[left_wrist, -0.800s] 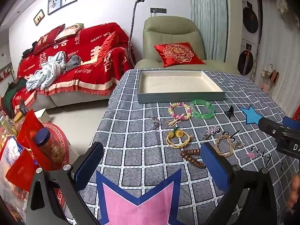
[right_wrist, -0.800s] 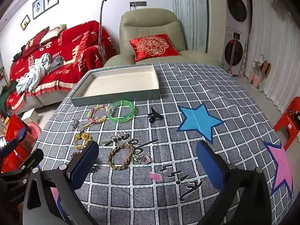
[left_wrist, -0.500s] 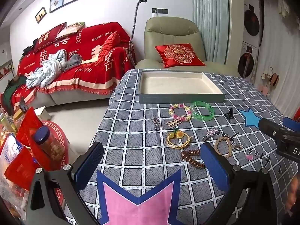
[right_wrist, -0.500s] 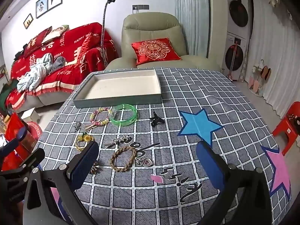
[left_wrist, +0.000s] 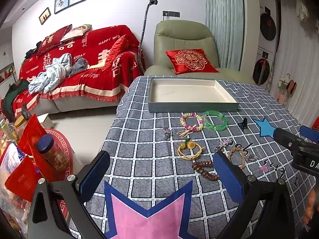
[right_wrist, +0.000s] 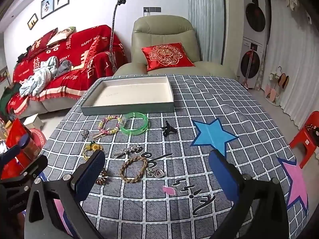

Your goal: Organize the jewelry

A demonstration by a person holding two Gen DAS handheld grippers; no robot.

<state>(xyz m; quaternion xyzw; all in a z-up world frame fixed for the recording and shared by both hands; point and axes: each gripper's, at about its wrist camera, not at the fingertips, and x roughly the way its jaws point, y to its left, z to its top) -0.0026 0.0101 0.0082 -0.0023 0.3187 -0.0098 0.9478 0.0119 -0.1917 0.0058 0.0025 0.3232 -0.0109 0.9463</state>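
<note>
Left claw (left_wrist: pixel 161 177) and right claw (right_wrist: pixel 157 172): two, both spread wide, gripping nothing, above the tabletop (right_wrist: pixel 199 103). Just ahead: bracelets, five: brown braided (right_wrist: pixel 133 169), dark spiral (left_wrist: pixel 205 170), gold (left_wrist: pixel 189 149), beaded (right_wrist: pixel 110 124), green (right_wrist: pixel 134 123). Farther ahead: tray (right_wrist: pixel 127 107), one, bare inside.

Before me an empty cream-lined tray (right_wrist: pixel 127 107) sits mid-frame; below it lie a green bangle (right_wrist: pixel 134 123), a beaded bracelet (right_wrist: pixel 110 124) and a braided bracelet (right_wrist: pixel 133 169).
</note>
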